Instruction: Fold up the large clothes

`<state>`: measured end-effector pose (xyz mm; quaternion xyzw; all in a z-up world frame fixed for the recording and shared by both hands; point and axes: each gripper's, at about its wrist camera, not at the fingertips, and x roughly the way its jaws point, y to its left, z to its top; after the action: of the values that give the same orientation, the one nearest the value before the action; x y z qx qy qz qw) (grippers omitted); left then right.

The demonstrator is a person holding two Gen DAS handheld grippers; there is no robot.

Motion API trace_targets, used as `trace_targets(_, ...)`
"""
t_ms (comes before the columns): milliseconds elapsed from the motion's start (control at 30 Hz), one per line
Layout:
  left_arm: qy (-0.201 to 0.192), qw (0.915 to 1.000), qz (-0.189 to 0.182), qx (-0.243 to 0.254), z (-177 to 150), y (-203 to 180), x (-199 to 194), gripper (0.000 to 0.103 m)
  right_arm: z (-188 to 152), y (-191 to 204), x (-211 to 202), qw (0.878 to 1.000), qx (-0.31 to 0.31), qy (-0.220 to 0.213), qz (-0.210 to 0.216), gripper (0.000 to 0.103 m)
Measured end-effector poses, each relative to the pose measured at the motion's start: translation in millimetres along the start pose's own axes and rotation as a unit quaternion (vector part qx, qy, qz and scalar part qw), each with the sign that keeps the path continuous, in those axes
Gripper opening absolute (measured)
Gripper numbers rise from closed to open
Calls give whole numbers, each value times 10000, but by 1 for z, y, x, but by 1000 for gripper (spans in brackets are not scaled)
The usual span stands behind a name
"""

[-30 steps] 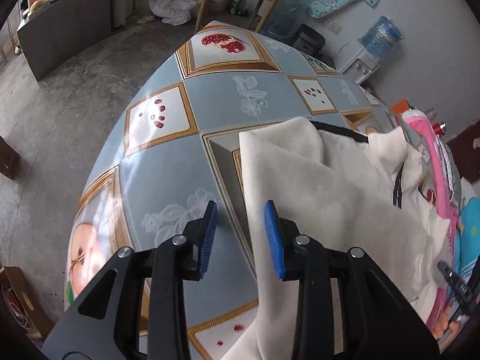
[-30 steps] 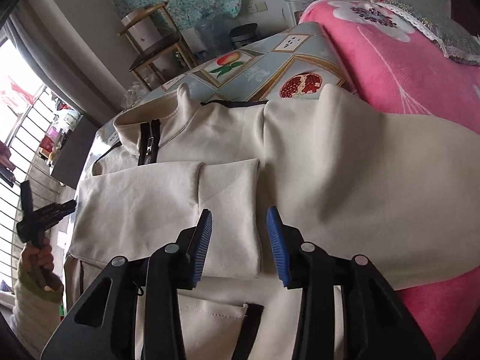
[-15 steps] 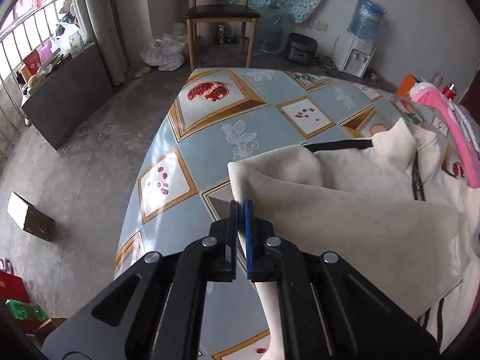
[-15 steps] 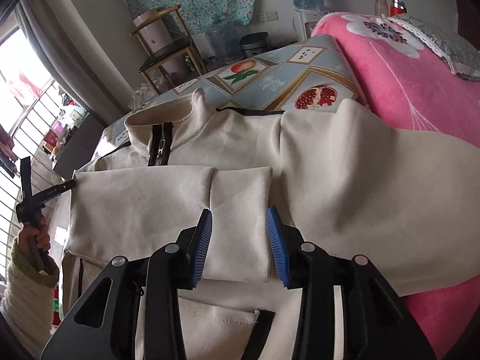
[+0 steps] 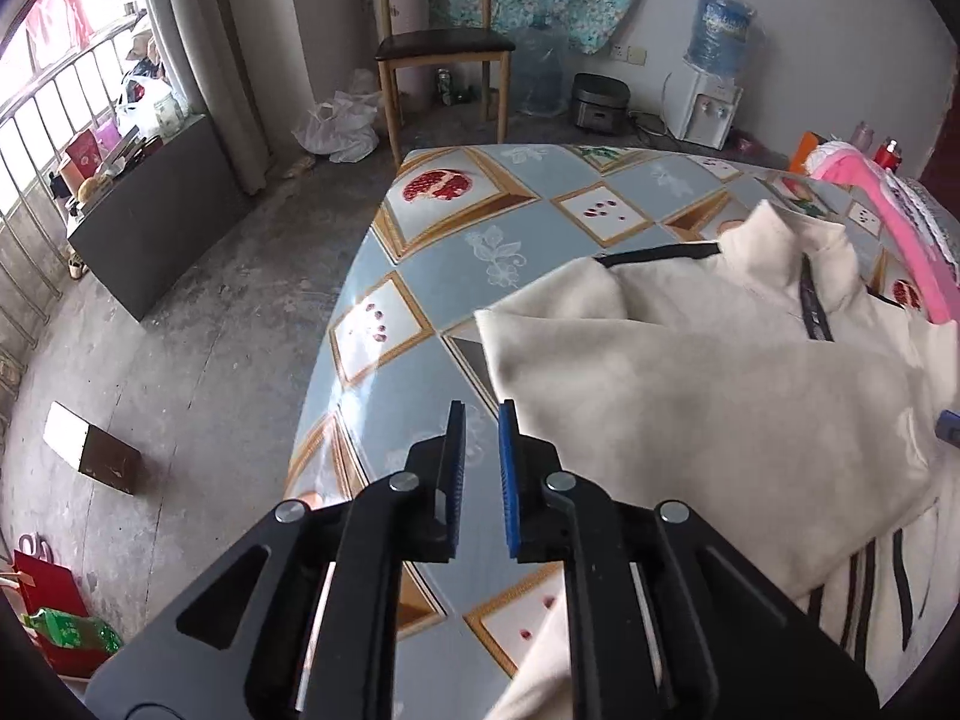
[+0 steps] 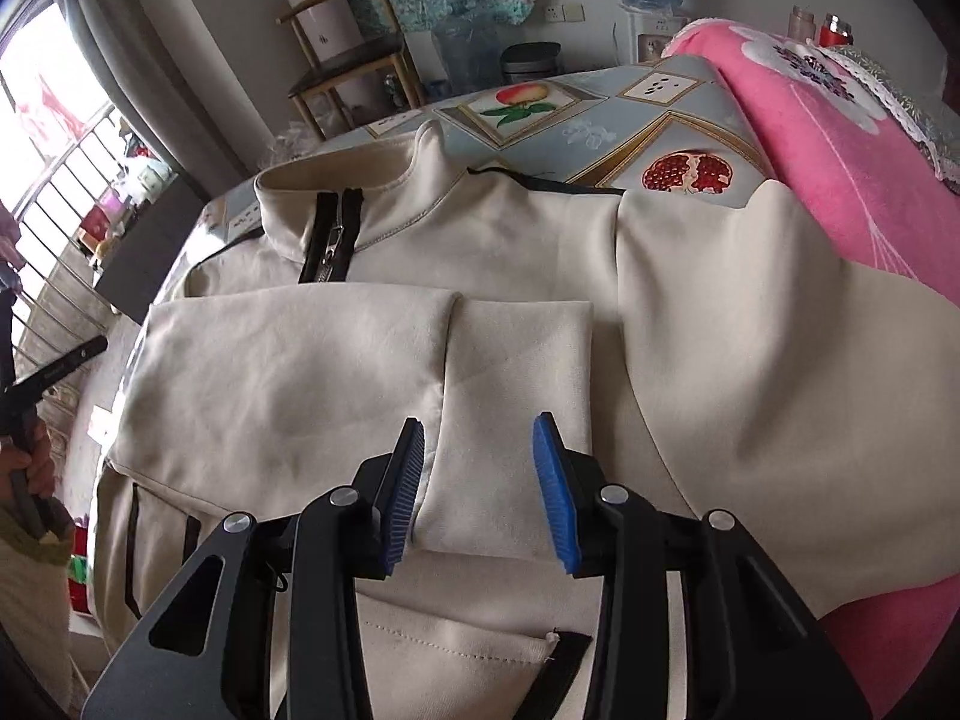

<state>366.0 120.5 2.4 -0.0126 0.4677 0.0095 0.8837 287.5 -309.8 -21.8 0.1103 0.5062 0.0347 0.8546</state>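
The cream jacket lay on the worktop, its hem cut off below. The left hand-held gripper stood slightly apart, empty; the right hand-held gripper hung wide apart above the folded sleeve.

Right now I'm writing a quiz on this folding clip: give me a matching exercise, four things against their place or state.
Things:
1. cream jacket
2. left gripper
3. pink blanket
4. wooden chair

Place or state:
A. on the floor beyond the table
B. open, holding nothing
C. beside the jacket, on its right
D. laid out, one sleeve folded across

Pairs: 1-D, 2-B, 3-C, 4-A
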Motion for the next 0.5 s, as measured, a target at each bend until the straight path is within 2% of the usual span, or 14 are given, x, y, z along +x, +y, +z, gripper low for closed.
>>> trace_targets(100, 59, 9995, -246, 205, -15, -27, -18, 20, -4, -20, 19, 9980, 463, 381, 215, 37)
trace_targets(233, 109, 9972, -533, 506, -35, -67, -31, 41, -14, -29, -10, 9957, 727, 163, 549, 39)
trace_targets(333, 93, 9959, -595, 673, -43, -95, -30, 54, -29, -36, -45, 9951, 742, -146, 632, 62)
trace_targets(400, 151, 9948, -682, 738, -45, -110, -22, 65, -38, -46, -66, 9947, 797, -283, 579, 66)
trace_targets(500, 285, 9941, -533, 901, -51, -128, -4, 69, -55, -75, -98, 9924, 1097, -409, 377, 66)
